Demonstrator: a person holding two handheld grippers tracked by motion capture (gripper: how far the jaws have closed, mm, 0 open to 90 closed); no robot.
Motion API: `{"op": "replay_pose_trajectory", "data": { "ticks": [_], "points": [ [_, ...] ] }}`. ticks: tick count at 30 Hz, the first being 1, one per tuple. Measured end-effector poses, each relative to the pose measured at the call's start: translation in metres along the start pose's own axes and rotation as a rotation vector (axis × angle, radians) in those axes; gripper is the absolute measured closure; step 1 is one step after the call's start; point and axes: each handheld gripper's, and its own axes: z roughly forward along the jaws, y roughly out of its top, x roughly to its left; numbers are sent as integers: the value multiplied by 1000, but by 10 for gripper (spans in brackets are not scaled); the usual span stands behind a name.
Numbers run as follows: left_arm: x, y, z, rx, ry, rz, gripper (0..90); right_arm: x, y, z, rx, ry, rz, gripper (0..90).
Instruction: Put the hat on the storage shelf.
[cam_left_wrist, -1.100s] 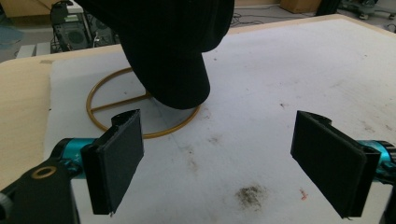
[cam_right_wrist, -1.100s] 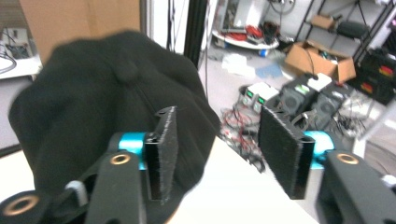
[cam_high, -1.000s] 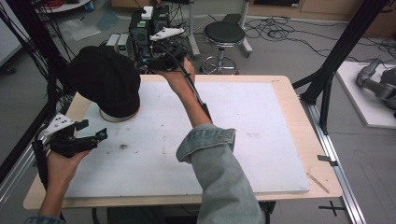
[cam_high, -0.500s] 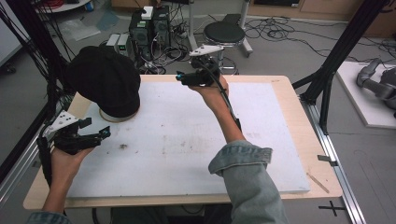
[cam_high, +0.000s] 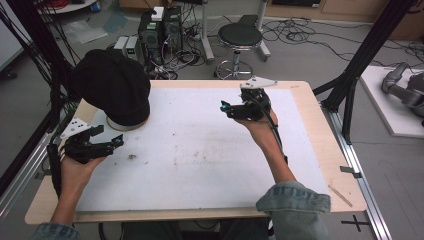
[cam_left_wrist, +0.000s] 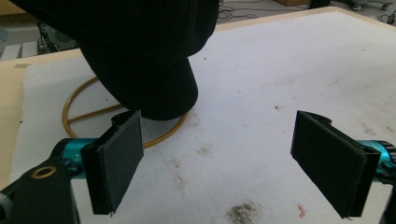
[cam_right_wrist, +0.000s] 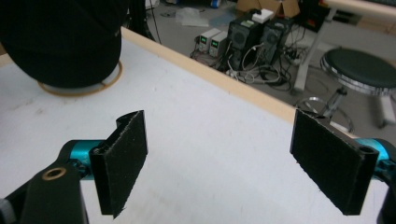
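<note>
A black cap rests on a gold wire stand at the table's far left; the stand's ring base lies on the white mat. In the left gripper view the cap's brim hangs just beyond my jaws. My left gripper hovers open near the front left, a short way from the cap, with nothing between its pads. My right gripper is held open above the mat's far middle, pointing left toward the cap. Its pads are empty.
The white mat covers most of the wooden table and bears some dirt spots. Beyond the far edge stand computer boxes, cables and a round stool. Black frame posts rise at both sides.
My right gripper has swung away from the cap, moving right and toward the near side across the far part of the mat. The left gripper stayed almost still.
</note>
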Motion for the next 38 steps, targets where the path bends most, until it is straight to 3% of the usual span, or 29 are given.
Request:
{"op": "replay_pose_trajectory", "data": {
  "ticks": [6,10,20,21,23,26,33,38],
  "points": [
    [-3,-1,2,1,-5,10,175,-3,-44,-25,1,-36,31,166],
    [-4,-1,2,-2,-2,11,175,-9,-74,-37,20,-62,99,130],
    [-5,-2,4,-1,-11,9,174,-21,-130,-51,-81,-97,194,131],
    [-6,-2,4,-4,-13,10,175,-22,-133,-50,-55,-83,193,131],
    [-6,-2,5,0,-12,16,175,-23,-136,-51,-37,-126,147,131],
    [-7,-3,6,3,-10,17,175,-27,-140,-55,-76,-107,175,131],
    [-7,-2,6,-5,-12,15,175,-30,-146,-55,-71,-105,222,131],
    [-6,-4,7,-2,-9,13,175,-31,-148,-55,-66,-95,213,130]
  ]
}}
